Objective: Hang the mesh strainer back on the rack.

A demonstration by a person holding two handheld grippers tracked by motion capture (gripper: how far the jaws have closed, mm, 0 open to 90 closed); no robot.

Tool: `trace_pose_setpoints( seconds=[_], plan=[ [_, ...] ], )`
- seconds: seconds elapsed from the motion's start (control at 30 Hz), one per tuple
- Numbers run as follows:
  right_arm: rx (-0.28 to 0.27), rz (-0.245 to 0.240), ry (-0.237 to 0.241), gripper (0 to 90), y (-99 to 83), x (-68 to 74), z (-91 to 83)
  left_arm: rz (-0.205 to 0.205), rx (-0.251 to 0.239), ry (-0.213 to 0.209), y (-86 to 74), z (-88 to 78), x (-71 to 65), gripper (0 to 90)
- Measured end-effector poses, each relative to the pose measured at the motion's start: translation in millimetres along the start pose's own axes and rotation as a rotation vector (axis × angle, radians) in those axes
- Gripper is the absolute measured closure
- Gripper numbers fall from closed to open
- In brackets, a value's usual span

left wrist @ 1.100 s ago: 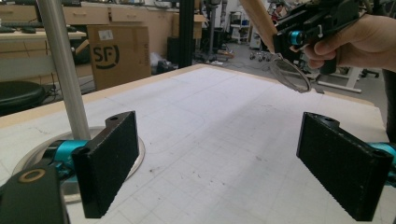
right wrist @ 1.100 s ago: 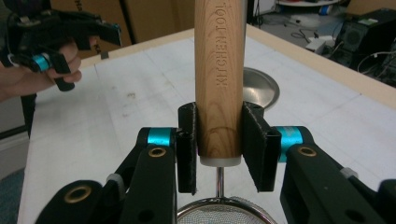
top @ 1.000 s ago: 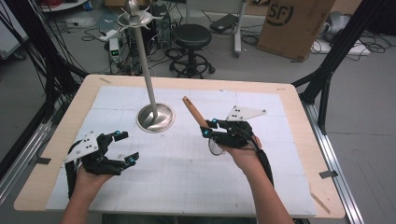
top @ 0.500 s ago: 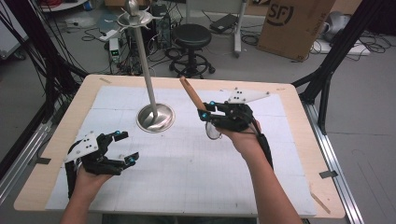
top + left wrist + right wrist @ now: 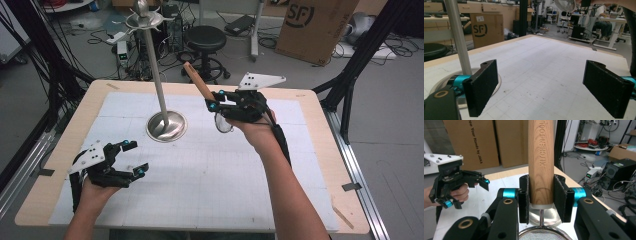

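A strainer with a wooden handle point(image 5: 196, 80) and a round mesh bowl point(image 5: 223, 124) is held above the table. My right gripper point(image 5: 216, 100) is shut on the handle just above the metal neck. In the right gripper view the pads clamp the handle point(image 5: 541, 157), stamped "KITCHEN TOOL", with the mesh point(image 5: 541, 236) below. To its left a metal stand has a pole point(image 5: 156, 70), a round base point(image 5: 166, 126) and hooks at the top point(image 5: 144, 17). My left gripper point(image 5: 136, 158) stays low at the near left, open with nothing in it, its jaws wide in the left gripper view point(image 5: 544, 87).
The white gridded mat point(image 5: 210, 175) covers the wooden table. Behind the table stand a black stool point(image 5: 206, 37), a cardboard box point(image 5: 315, 25) and floor cables. The stand's pole point(image 5: 459, 37) rises close beside the left jaw. The left gripper point(image 5: 467, 192) is seen from the right gripper view.
The right gripper has lifted the strainer and carried it toward the far side of the table. The handle's tip now reaches higher, nearer the stand. The left gripper has stayed put.
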State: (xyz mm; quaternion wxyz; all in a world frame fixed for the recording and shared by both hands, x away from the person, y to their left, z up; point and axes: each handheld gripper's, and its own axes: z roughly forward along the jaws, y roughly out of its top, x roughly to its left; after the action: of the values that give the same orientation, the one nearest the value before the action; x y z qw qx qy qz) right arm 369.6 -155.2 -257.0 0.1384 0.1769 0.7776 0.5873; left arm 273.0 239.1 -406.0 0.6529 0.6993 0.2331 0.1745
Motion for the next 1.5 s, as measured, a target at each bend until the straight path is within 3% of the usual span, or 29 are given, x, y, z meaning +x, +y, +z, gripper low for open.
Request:
trace_pose_setpoints(
  seconds=[0.77, 1.5],
  plan=[
    [-0.01, -0.087, -0.014, 68.0, 70.9, -0.5, 32.4, 0.002, -0.009, 0.002, 1.5, -2.1, 0.8, 13.5],
    [0.007, -0.074, -0.047, 68.0, 82.2, -7.7, 48.4, -0.007, -0.021, 0.0, 1.8, -3.1, 1.5, 13.5]
  ],
)
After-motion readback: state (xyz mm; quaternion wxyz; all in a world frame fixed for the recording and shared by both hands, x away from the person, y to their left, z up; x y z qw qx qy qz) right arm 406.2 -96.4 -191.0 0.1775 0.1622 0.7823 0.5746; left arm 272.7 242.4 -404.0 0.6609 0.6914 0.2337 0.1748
